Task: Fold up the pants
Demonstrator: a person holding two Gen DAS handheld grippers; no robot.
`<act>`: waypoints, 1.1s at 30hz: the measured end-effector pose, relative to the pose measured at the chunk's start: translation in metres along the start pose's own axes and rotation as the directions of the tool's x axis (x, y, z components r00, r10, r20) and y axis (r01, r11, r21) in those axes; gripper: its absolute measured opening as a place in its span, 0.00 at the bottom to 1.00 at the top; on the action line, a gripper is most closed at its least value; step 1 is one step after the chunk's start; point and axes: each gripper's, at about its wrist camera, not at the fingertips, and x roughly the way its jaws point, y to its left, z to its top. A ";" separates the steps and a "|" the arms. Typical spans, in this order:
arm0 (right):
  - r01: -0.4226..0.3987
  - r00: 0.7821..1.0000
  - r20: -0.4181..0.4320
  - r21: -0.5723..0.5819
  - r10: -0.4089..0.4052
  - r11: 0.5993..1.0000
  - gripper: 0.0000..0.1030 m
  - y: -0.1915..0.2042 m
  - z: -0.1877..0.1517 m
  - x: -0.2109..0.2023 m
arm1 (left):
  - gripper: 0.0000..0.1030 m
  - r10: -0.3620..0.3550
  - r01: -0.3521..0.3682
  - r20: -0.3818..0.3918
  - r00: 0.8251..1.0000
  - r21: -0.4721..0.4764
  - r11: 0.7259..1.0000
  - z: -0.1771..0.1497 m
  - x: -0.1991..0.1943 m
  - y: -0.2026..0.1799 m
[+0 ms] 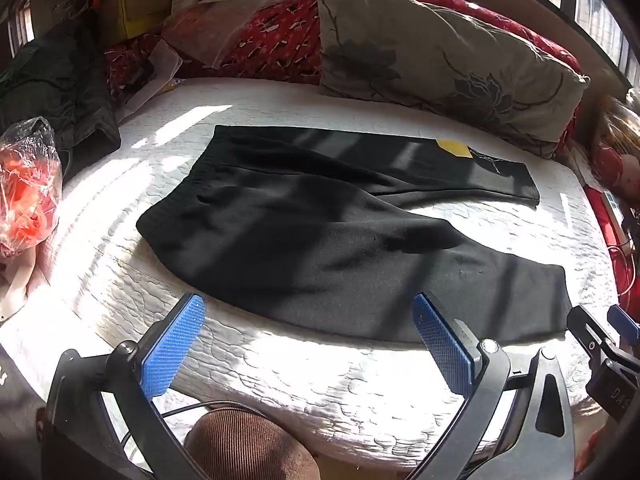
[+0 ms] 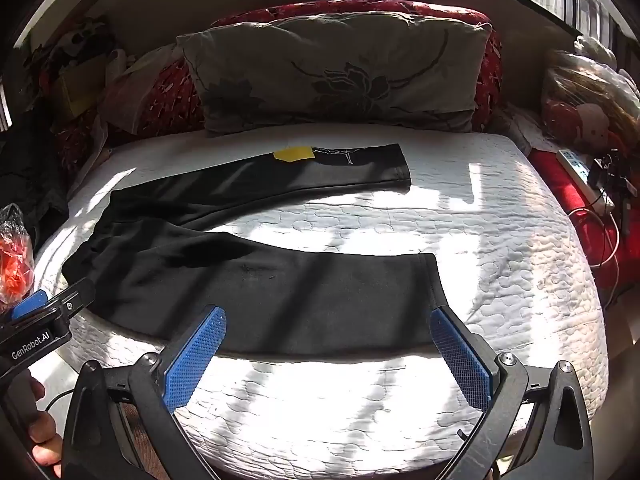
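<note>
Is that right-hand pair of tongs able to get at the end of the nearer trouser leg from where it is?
Probably yes. The right tongs stand wide open just short of the near leg's cuff, which lies flat on the white quilt with nothing on top of it or between.

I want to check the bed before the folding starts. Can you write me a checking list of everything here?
Surface: white quilted bed cover, sunlit, bare near the edge.
Job's things: black pants spread flat, legs apart, yellow patch on the far leg.
Clutter: orange plastic bag at the left; dark clothes behind it.
Grippers: left gripper and right gripper, jaws wide open, holding nothing.
Cables: power strip with wires at the right.
Surroundings: flowered pillow, red bedding, windows.
</note>
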 end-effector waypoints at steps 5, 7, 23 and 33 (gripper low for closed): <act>-0.006 1.000 -0.017 0.014 0.006 1.000 1.00 -0.005 -0.006 0.005 | 1.00 0.066 -0.066 -0.019 0.998 0.030 0.997 -0.007 0.004 -0.004; -0.006 1.000 -0.018 0.022 0.007 1.000 1.00 -0.008 -0.006 0.005 | 1.00 0.051 -0.051 -0.020 0.999 0.019 0.999 -0.009 0.004 -0.002; -0.016 1.000 -0.017 0.040 0.017 0.999 1.00 -0.012 -0.005 0.004 | 1.00 0.032 -0.032 0.005 0.999 0.032 0.999 -0.007 -0.003 -0.006; -0.016 1.000 -0.019 0.045 0.017 0.999 1.00 -0.013 -0.005 0.003 | 1.00 0.019 -0.019 0.003 1.000 0.034 0.999 -0.007 -0.005 -0.008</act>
